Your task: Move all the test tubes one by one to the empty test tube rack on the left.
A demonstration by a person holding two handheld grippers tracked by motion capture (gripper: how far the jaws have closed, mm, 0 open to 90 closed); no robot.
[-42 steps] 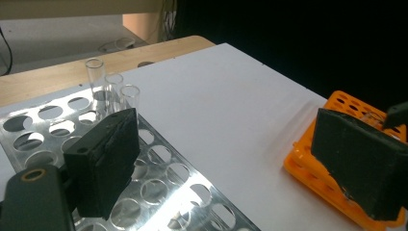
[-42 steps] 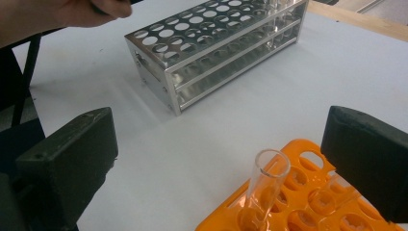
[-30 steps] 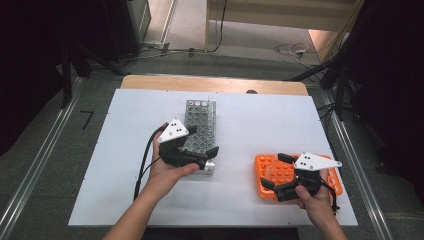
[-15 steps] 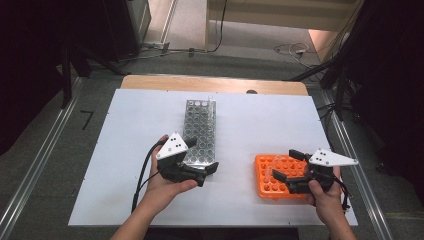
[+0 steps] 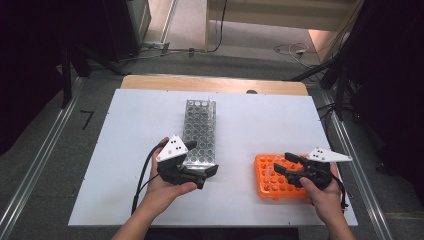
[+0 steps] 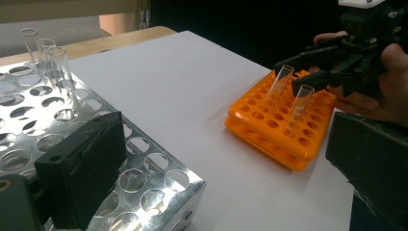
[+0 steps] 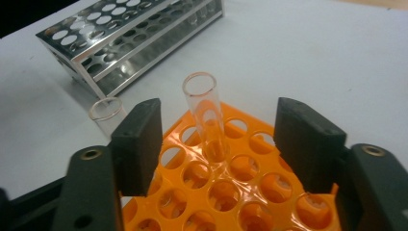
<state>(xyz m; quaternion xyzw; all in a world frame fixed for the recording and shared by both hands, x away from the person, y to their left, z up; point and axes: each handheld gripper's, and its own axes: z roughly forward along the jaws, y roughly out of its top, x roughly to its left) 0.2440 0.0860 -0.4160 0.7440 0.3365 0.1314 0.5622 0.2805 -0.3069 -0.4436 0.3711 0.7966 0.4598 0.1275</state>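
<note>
Right gripper [image 7: 214, 144] is sitting over the orange rack [image 5: 272, 182] at the table's [image 5: 130, 120] near-right; jaws are standing apart. A clear glass tube [image 7: 206, 115] is standing in a rack hole between the two jaws, touching neither pad, leaning slightly. A second tube [image 7: 107, 113] is standing in the rack just outside one jaw. The left gripper view is showing the same pair: two tubes [image 6: 278, 86] tilted in the orange rack [image 6: 284, 125], right gripper [image 6: 308, 67] hovering at their tops with jaws spread.

Left gripper [image 5: 202, 172] is resting at the near end of the metal rack [image 5: 200, 127], mid-table. Jaws are apart; one black pad [image 6: 82, 168] is lying over the perforated top plate of the metal rack [image 6: 144, 178], the other jaw is hanging off to the side over the table, gripping nothing. Three empty glass tubes [image 6: 45, 53] are standing at the far end of the metal rack.

The two racks are sitting well apart, bare white table surface between them. The person's hand [image 5: 162, 192] is wrapping the left gripper's handle; the other hand [image 5: 325, 197] is holding the right one.
</note>
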